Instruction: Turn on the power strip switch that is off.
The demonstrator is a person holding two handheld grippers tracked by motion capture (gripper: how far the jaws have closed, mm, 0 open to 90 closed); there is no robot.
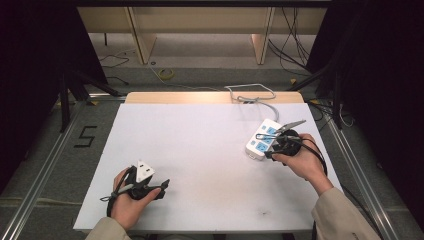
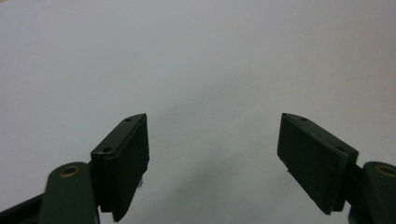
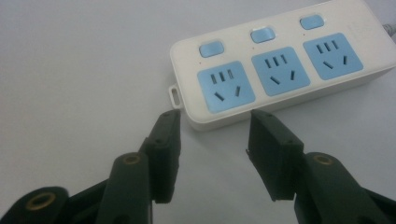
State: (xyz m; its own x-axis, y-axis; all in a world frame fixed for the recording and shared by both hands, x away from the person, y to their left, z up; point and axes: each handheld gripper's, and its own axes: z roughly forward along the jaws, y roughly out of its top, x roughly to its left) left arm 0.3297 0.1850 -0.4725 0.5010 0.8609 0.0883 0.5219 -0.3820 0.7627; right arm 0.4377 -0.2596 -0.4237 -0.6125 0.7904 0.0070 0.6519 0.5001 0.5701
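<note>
**Gripper poised at the power strip, nothing held yet**

The power strip (image 3: 280, 70) lies untouched on the white table (image 1: 200, 150), its three sockets empty (no plug in sight). The right gripper (image 3: 215, 121) sits just beside the strip's near end, jaws apart and holding nothing. The left gripper (image 2: 212, 140) rests well away from the strip, jaws spread wide over bare tabletop. Any grasp is seemingly still ahead. Open surface surrounds the strip except toward the table's edge.
</note>
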